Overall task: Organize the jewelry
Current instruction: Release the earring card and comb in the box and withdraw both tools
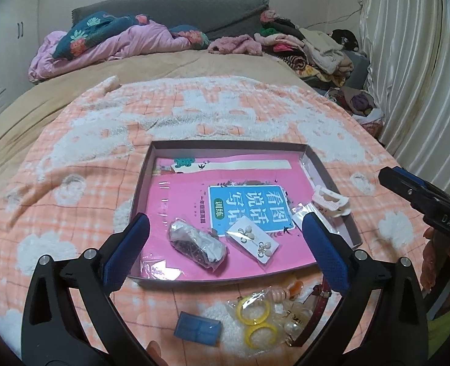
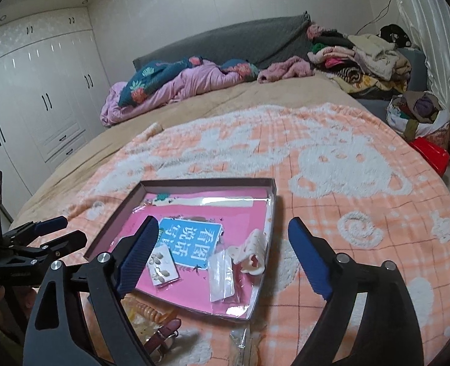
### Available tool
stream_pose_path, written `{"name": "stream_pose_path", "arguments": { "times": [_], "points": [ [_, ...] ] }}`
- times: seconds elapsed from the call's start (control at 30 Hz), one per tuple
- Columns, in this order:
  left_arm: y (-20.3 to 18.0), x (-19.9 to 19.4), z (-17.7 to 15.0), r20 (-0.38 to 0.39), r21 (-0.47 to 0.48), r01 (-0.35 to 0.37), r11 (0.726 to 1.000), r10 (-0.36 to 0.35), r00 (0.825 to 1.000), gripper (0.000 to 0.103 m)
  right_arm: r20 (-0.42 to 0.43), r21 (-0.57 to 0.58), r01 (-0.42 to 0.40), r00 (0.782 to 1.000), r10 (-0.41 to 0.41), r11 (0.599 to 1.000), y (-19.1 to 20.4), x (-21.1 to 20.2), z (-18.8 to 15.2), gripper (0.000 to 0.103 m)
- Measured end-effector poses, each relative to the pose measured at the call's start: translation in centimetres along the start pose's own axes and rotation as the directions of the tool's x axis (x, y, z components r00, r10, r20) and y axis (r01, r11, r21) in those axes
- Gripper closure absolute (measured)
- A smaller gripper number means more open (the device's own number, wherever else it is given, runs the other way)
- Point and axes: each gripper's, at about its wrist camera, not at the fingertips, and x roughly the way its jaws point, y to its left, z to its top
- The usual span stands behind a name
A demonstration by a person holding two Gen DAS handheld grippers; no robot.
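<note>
A shallow box (image 1: 139, 183) (image 2: 272, 210) with a pink book inside lies on the bed blanket. In it lie a bagged dark bracelet (image 1: 197, 244), an earring card (image 1: 252, 239) (image 2: 162, 265), a small clear bag (image 2: 223, 279) and a cream hair claw (image 1: 331, 202) (image 2: 251, 251). In front of the box lie yellow rings in a bag (image 1: 255, 317), a blue case (image 1: 197, 329), a brown strap (image 2: 164, 334) and a coiled hair tie (image 2: 147, 311). My left gripper (image 1: 225, 250) is open and empty over the box's near edge. My right gripper (image 2: 225, 259) is open and empty over the box.
The orange and white blanket (image 1: 225, 113) covers the near bed. Pink bedding (image 1: 109, 45) and a clothes pile (image 1: 310, 48) lie at the headboard. A wardrobe (image 2: 42, 97) stands left. A curtain (image 1: 408, 61) hangs right. The right gripper shows at the left view's right edge (image 1: 420, 201).
</note>
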Motion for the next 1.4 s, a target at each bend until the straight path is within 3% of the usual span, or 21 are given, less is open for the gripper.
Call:
{"name": "stream_pose_path", "arguments": {
  "times": [0.8, 1.4],
  "points": [
    [1.5, -7.0, -0.7, 0.112, -0.007, -0.014, 1.0, 0.015, 0.994, 0.009, 0.068, -0.02, -0.041, 0.997, 0.042, 0.999, 3.9, -6.9, -0.9, 0.016],
    [1.7, -8.3, -3.3, 0.103, 0.043, -0.061, 0.997, 0.057, 0.993, 0.009, -0.016, -0.051, -0.083, 0.996, 0.082, 0.995, 6.5, -7.2, -3.5, 0.016]
  ]
}}
